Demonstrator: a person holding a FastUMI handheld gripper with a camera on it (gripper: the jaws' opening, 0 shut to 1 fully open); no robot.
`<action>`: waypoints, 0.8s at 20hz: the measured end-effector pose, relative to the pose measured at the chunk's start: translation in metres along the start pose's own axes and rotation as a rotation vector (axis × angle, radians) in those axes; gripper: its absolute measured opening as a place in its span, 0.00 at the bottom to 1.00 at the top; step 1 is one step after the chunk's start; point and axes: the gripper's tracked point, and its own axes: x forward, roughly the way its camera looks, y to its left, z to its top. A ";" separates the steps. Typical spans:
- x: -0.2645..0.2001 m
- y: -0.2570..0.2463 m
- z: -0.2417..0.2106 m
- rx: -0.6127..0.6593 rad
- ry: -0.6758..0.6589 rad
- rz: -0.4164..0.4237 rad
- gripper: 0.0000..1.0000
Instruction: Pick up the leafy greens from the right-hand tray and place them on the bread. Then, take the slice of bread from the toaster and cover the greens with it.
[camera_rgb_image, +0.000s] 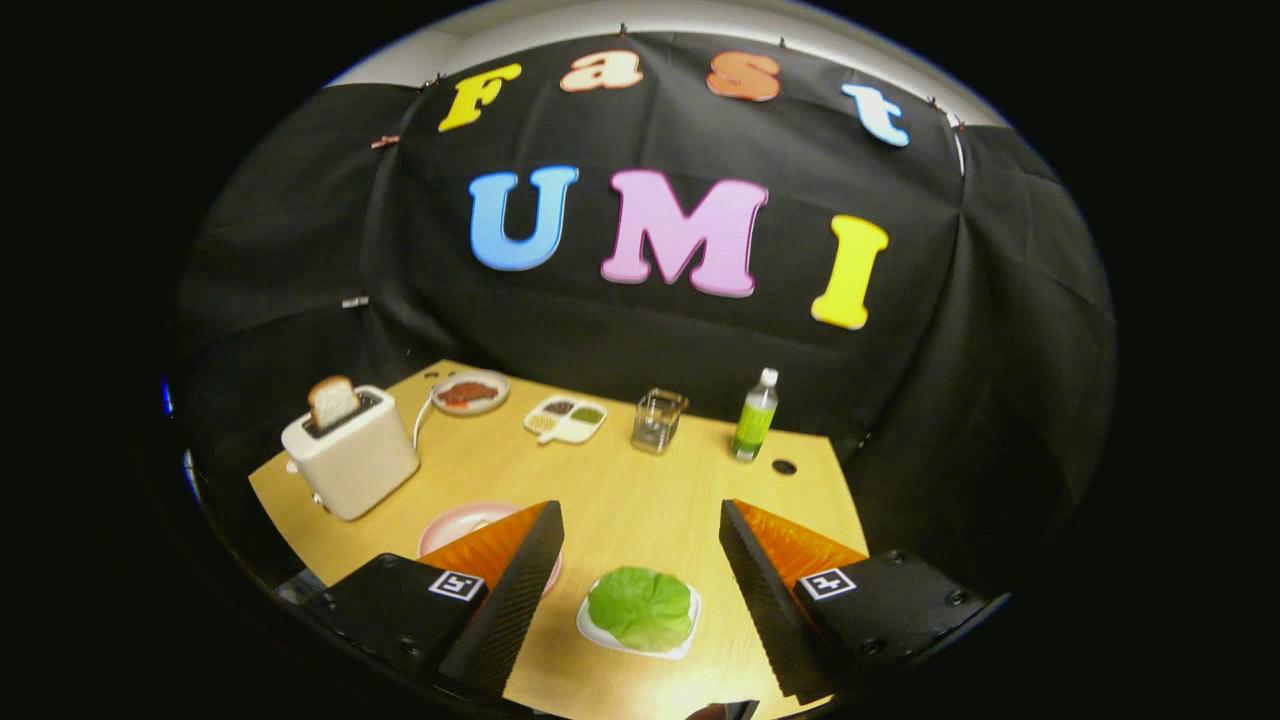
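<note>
The gripper (640, 560) hangs above the near part of a wooden table (620, 490), its two fingers spread wide apart and holding nothing. Between them, low on the table, lie the leafy greens (640, 607) on a small white tray (684, 640), which sits close to the table's near edge. Neither finger touches the greens or the tray; bare wood shows on both sides of the tray.

Just behind the left finger a pink plate (452, 524) is partly hidden, so what lies on it cannot be told. Further left, near the table's left edge, stands a white toaster (350, 460) with a slice of bread (332, 400) sticking up from its slot.

Along the far edge, before the black cloth wall, sit a round plate of reddish food (469, 392), a divided dish (566, 418), a clear glass (657, 421) and a bottle of green liquid (755, 416), with a small dark hole (785, 466) in the tabletop just beside the bottle. The wide middle stretch of the table between that row and the greens lies bare.
</note>
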 end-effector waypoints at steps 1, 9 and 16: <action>0.010 -0.001 -0.020 -0.007 0.056 0.015 0.98; 0.081 -0.009 -0.154 0.001 0.390 0.065 0.96; 0.123 -0.015 -0.197 0.048 0.539 0.078 0.93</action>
